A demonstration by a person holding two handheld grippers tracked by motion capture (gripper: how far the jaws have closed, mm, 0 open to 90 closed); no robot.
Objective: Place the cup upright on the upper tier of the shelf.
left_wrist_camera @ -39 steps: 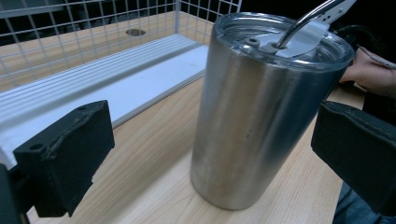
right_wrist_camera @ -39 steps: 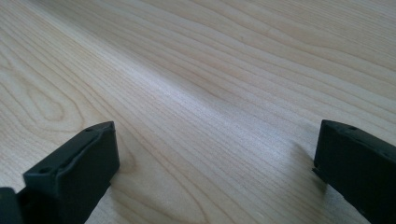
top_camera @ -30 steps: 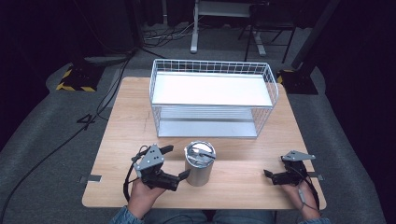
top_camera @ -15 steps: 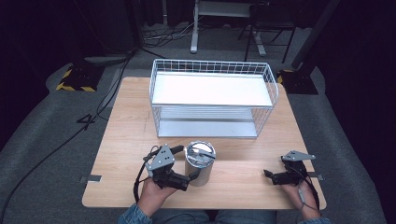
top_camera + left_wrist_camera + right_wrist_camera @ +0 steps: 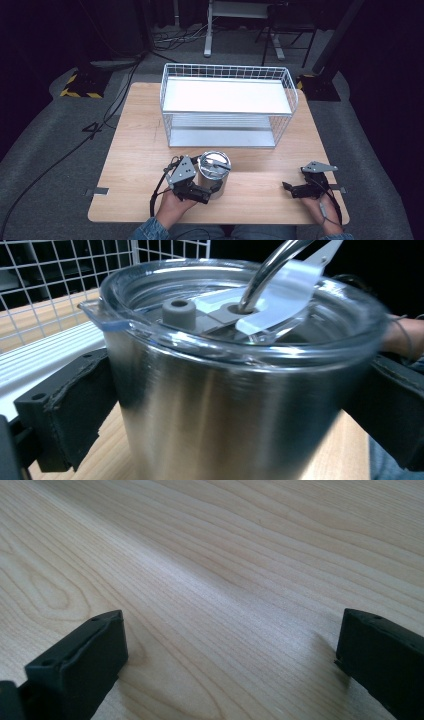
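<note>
High view: we see a steel tumbler [image 5: 214,174] standing upright on the wooden table [image 5: 135,150], near the front edge, left of centre and just in front of the white wire rack [image 5: 227,105]. It wears a clear lid [image 5: 215,161] with something shiny sticking up from it. The left gripper [image 5: 207,191] sits at the tumbler's left side, its jaws reaching around the lower body; the left hand [image 5: 170,206] comes in from the bottom edge.

Left gripper view: we note the tumbler [image 5: 235,405] between the two black jaws, one on each side of its brushed wall. Both jaws look pressed against the metal, or very nearly; we cannot tell whether they grip or merely bracket it. A curved metal straw [image 5: 267,267] rises through the lid [image 5: 240,320]. The rack [image 5: 60,280] shows behind, at left.

Right gripper view: we see jaws spread wide, bare wood grain [image 5: 225,580] between them, nothing held. In the high view the right gripper [image 5: 288,188] rests low on the table near the front right, well apart from the tumbler.
</note>
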